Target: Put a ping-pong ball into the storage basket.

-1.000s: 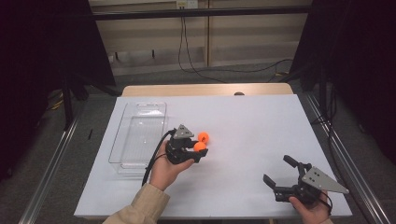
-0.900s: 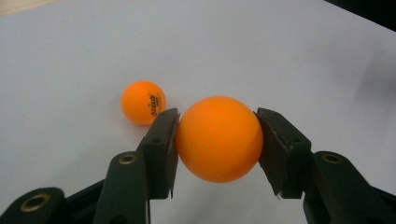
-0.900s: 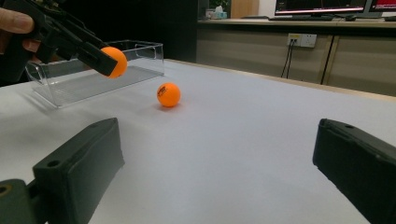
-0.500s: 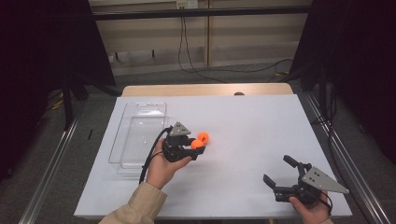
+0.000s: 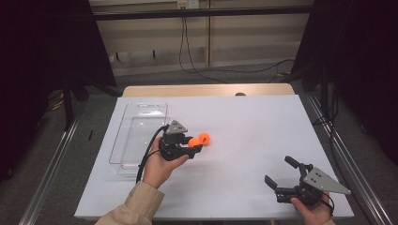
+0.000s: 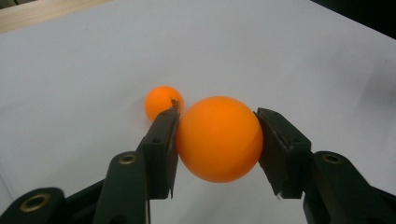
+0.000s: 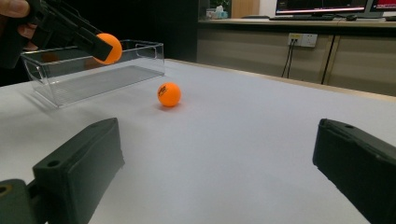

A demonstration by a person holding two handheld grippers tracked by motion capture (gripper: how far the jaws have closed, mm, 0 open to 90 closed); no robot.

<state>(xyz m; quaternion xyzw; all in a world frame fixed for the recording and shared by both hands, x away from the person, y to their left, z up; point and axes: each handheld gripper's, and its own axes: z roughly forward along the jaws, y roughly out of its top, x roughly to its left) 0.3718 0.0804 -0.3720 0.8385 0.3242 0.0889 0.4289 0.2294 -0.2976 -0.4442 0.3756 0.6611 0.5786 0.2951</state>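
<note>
Left gripper is clamped on one orange ball, both pads pressed to its sides, held clear of the white table. In the high view this held ball hangs just right of the clear bin, not yet over it. A second ball lies loose on the table, near the bin and beyond the left gripper's tips. Bin looks empty, though reflections in its walls make that hard to confirm.

Judged progress: pick-up done for ball one; carry and drop into the bin remain, then the same for ball two.

Right gripper rests at the table's near right corner, jaws wide apart, nothing between them.

Materials: balls smooth, matte, hard-looking spheres; the loose one bears a small dark print. Bin is rigid transparent plastic, rectangular, rounded corners. Table cover is flat, matte white. Jaw pads are black, blocky, flat-faced.
</note>
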